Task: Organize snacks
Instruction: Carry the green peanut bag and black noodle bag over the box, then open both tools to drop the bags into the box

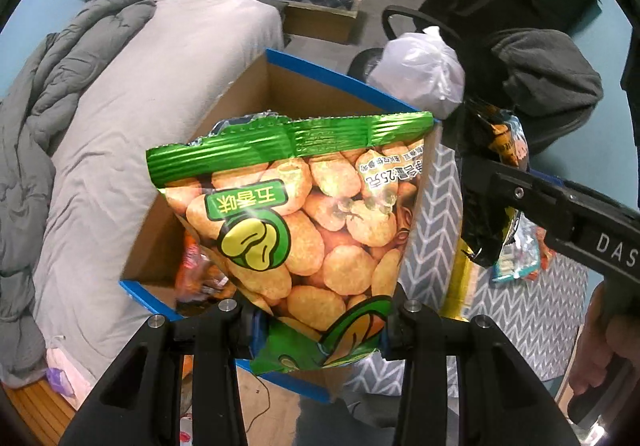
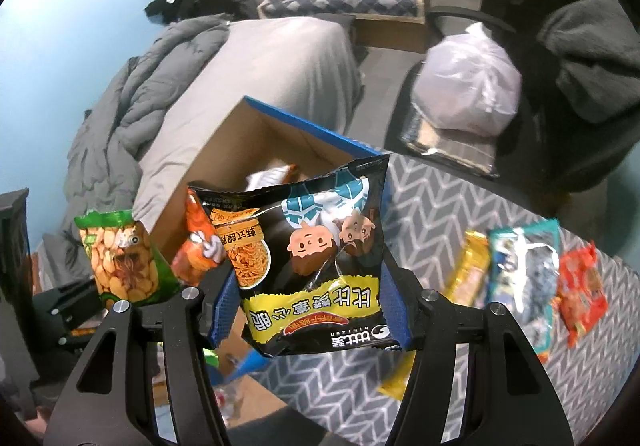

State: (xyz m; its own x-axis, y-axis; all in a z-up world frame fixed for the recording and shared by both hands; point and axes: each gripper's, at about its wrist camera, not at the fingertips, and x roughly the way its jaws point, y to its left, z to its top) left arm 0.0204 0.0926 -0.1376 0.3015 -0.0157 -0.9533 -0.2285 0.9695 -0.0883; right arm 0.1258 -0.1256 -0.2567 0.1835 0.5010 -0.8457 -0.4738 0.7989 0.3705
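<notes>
My left gripper (image 1: 320,330) is shut on a green bag of broad-bean snacks (image 1: 304,213) and holds it upside down over the open cardboard box with blue rims (image 1: 280,85). My right gripper (image 2: 316,310) is shut on a black and yellow noodle-snack bag (image 2: 316,258), held just right of the box (image 2: 256,133). The green bag also shows at the left of the right wrist view (image 2: 120,258). An orange snack bag (image 1: 196,270) lies inside the box. The right gripper with its bag shows at the right of the left wrist view (image 1: 496,201).
Several loose snack packets (image 2: 524,274) lie on the grey chevron tablecloth (image 2: 440,205). A bed with grey bedding (image 1: 120,125) stands left of the box. A chair with a white plastic bag (image 2: 468,85) and dark clothes stands behind the table.
</notes>
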